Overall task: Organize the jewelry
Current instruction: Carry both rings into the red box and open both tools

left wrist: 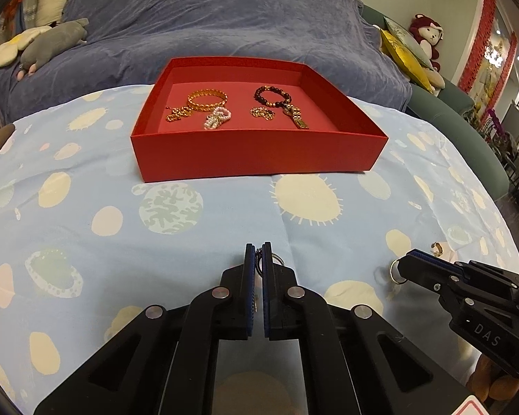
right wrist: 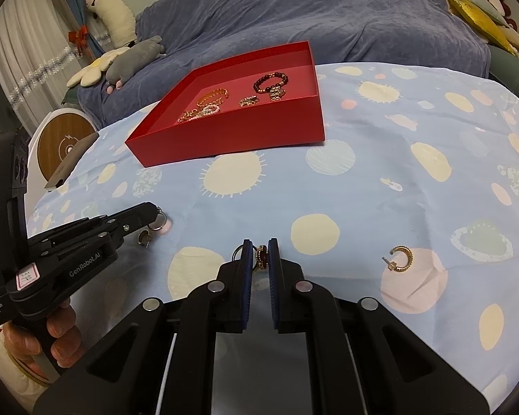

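Most of the sorting looks done, judging by the red tray (left wrist: 259, 152) at the far side of the worktop (left wrist: 86, 207): inside it lie a gold bangle (left wrist: 207, 101) with a gold chain (left wrist: 178, 114) and a pearl piece (left wrist: 218, 117) on the left, and a dark bead bracelet (left wrist: 272, 96), a small gold chain (left wrist: 262, 113) and a gold watch-style band (left wrist: 297, 116) on the right. What is left sits on the near part of the spotted blue cloth. The left gripper (left wrist: 258, 259) has its jaws closed almost together on a small ringed piece (left wrist: 276, 259), which the right wrist view shows dangling at its tip; a small gold earring (right wrist: 144, 237) lies just beside that tip on the cloth. The right gripper (right wrist: 260, 259) has its jaws narrowed around a dark-stoned ring (right wrist: 262, 257), with a thin wire loop (right wrist: 238, 252) showing just left of them; whether the ring is lifted or lying on the cloth I cannot tell. A gold hoop earring (right wrist: 401, 258) lies alone to the right, near but apart from the right gripper. So, by my reckoning, two pieces are in hand and at least two small earrings are yet to go into the tray.
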Available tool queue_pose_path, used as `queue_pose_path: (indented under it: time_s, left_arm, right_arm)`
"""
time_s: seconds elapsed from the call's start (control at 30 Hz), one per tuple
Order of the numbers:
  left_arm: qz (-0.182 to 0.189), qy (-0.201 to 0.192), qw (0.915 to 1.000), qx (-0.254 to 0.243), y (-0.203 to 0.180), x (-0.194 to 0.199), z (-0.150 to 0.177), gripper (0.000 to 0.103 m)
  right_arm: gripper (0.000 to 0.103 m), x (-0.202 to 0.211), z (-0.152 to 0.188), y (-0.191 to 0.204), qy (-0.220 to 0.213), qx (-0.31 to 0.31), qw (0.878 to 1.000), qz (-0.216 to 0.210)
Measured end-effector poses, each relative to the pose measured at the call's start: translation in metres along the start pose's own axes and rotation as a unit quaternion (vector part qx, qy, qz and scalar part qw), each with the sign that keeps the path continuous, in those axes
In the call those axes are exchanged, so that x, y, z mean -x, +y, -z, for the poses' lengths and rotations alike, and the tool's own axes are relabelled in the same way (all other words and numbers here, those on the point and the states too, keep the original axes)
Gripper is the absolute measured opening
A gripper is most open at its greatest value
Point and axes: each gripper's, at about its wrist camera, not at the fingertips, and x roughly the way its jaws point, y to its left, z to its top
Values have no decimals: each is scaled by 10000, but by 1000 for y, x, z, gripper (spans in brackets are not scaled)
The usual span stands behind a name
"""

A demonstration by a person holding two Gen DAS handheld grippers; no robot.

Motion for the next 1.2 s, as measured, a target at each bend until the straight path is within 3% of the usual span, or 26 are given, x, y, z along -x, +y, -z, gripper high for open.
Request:
queue_pose_path:
  time_s: [0.27,0.53,0.8,1.2]
  left_arm:
    - [17,-205,9997,125,9,23,-18,1]
    - [58,-476,9986,235,22,29,-70,1]
    - [97,-582,9982,136,11,-5,-129,1]
    - [116,-196,9994,252,9,-74,-160,1]
  right_arm:
    - [8,10,-18,4,-126,79,9998,-112]
    - [8,8,-86,12,-433,218,9983,-310]
    - [8,-41,-148,7,-324,-2,9984,-461]
    - [8,-99,-188,-20,-146,-110,9998,105]
